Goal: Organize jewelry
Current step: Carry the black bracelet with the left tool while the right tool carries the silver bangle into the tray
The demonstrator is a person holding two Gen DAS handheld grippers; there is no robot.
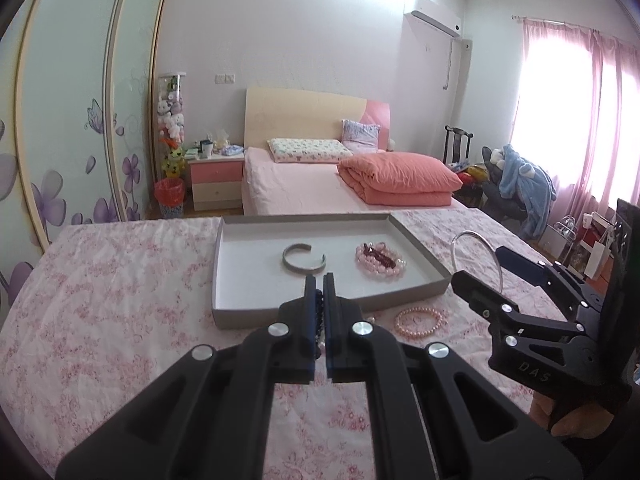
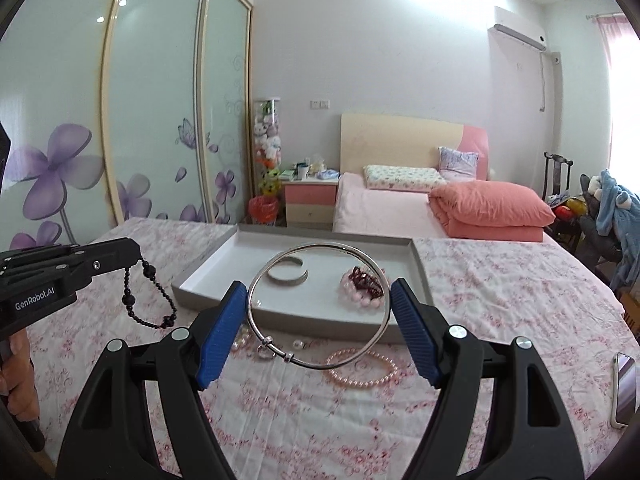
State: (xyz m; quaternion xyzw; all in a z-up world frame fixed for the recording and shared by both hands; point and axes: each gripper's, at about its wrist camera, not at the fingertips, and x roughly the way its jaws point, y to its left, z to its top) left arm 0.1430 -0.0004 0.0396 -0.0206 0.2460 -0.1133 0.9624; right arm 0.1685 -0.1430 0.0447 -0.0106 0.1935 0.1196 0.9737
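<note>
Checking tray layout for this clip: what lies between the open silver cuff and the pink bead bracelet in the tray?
Nothing: in the left wrist view, only bare tray floor separates the silver cuff from the pink bead bracelet.

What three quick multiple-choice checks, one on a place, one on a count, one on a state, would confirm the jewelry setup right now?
1. Where does the pink pearl bracelet lie?
A. Inside the tray
B. On the floral cloth in front of the tray
C. On the phone

2. How many jewelry pieces lie in the grey tray?
A. Two
B. Four
C. None

3. What does the right gripper hold?
A. Nothing
B. A black bead strand
C. A thin silver bangle

Answers: 1 B, it rests on the cloth outside the tray's near wall. 2 A, a silver cuff and a pink bead bracelet. 3 C, the silver bangle spans its blue pads; the left gripper pinches the black bead strand.
</note>
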